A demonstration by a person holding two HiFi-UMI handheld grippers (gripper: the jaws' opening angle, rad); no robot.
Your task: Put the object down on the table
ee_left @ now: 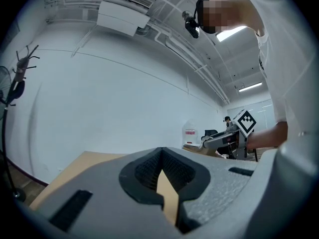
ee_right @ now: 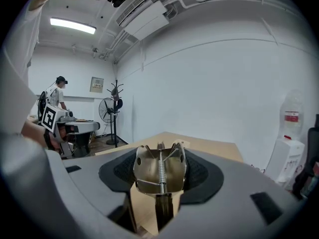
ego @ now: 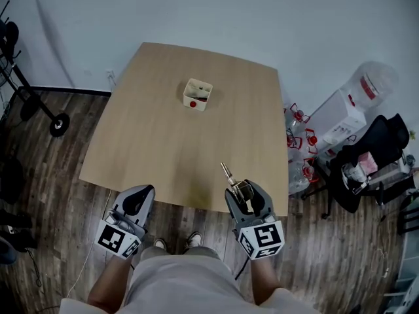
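A person stands at the near edge of a wooden table (ego: 163,110) with a gripper in each hand. The right gripper (ego: 241,191) pinches a metal tool (ego: 230,177) with a central spring, its pads pressing on the tool's two sides. The tool sits over the table's near right edge, its thin tip pointing across the tabletop. Whether it touches the wood cannot be told. The left gripper (ego: 136,201), just beside the near left edge, holds nothing, its jaws pressed together at the tips. A white box (ego: 197,95) with red contents stands towards the far side, well apart from both.
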